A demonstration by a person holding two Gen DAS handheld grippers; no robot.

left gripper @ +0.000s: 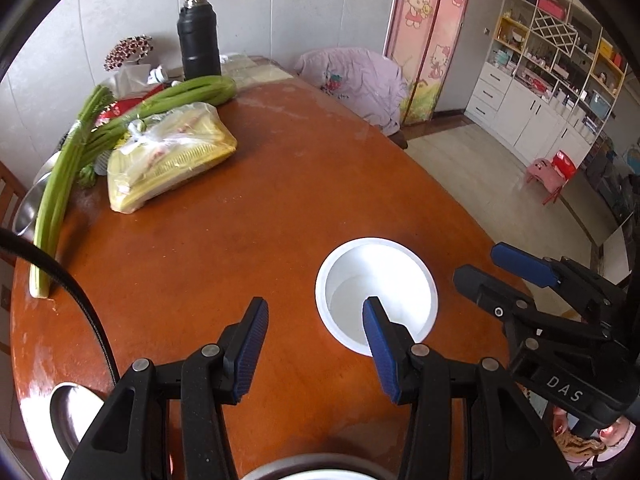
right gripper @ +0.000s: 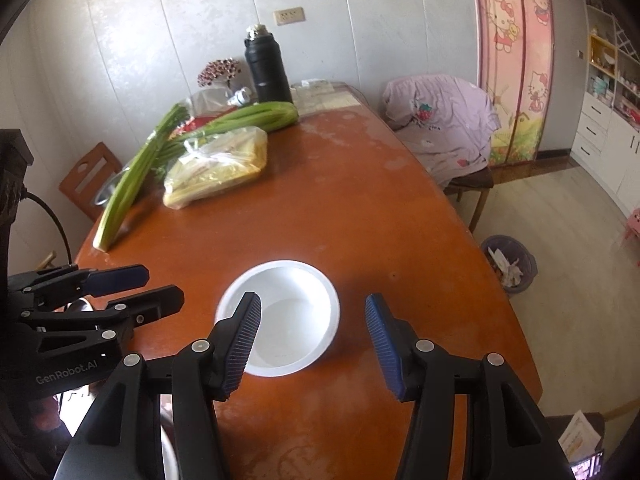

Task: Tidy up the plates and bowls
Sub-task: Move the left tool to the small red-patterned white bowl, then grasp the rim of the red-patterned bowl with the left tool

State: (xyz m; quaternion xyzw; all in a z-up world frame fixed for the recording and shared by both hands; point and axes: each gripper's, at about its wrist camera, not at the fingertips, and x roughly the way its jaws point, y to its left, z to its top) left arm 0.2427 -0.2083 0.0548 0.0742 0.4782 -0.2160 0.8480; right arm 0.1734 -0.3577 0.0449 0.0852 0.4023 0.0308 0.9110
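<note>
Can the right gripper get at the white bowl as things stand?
Probably yes. The right gripper hangs open just above the white bowl, nothing between its fingers. The left gripper sits off to the side, clear of the bowl, and the table around it is bare.

White bowl (right gripper: 280, 316), upright, empty, on the orange-brown table (right gripper: 340, 208) near its edge

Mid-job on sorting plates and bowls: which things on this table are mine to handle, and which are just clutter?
For the job:
- round white bowl
- shiny metal dish at the table's near left edge

Just lying about:
- long green celery stalks
- yellow plastic-wrapped packet
- tall black flask
- purple waste bin
</note>
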